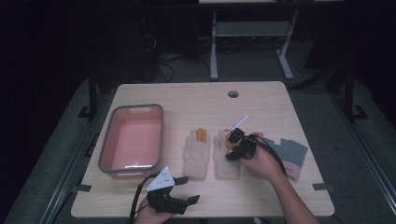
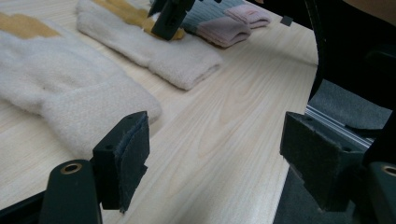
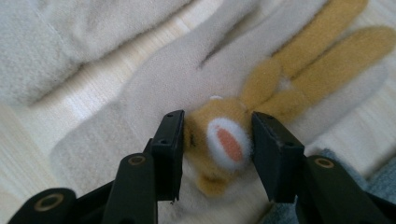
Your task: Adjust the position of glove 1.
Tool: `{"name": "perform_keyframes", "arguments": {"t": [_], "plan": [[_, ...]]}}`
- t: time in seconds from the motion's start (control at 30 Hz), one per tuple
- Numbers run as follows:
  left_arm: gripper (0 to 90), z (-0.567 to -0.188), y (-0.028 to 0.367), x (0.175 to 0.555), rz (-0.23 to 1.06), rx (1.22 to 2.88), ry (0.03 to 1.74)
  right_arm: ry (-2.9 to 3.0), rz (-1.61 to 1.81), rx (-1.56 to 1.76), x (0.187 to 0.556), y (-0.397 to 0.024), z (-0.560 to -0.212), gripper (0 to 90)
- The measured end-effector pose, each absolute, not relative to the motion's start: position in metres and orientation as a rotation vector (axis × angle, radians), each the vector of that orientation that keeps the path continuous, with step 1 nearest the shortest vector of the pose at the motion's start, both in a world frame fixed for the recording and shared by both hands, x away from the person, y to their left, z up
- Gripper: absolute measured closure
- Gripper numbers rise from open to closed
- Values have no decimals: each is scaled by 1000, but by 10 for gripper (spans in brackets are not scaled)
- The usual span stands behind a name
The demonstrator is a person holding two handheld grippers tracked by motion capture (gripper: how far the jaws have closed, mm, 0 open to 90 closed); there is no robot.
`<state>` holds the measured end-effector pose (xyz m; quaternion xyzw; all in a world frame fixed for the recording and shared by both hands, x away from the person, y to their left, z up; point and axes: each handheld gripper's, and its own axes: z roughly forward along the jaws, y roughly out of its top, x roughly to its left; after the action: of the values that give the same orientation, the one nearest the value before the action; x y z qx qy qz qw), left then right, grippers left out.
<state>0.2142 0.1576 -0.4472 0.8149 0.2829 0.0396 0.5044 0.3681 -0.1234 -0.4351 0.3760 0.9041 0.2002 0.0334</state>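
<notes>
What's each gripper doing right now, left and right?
Left gripper: open, empty, over bare table.
Right gripper: jaws astride the tan bunny patch on the cream knitted glove; pads seem to touch it, firm grip unclear.

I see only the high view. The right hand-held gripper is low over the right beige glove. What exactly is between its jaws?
Observer: A tan plush face with a white muzzle, on the back of the glove. The right hand-held gripper straddles it.
Operator: Do the pads touch it?
Observer: Yes, both pads meet its sides, and the face bulges between them.
Operator: And the left hand-held gripper?
Observer: The left hand-held gripper is wide open over bare table, holding nothing. The other glove's cuff lies just beyond one jaw.
</notes>
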Motion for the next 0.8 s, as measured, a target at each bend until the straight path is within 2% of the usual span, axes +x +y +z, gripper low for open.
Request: {"name": "perform_keyframes", "arguments": {"t": [0.4,0.8], "plan": [[240,-448,156,213,103,1968,685,2764,596,1146,366,-122,-434,639],[240,-446,159,213,115,1960,696,2765,669,1142,360,-128,-418,652]]}}
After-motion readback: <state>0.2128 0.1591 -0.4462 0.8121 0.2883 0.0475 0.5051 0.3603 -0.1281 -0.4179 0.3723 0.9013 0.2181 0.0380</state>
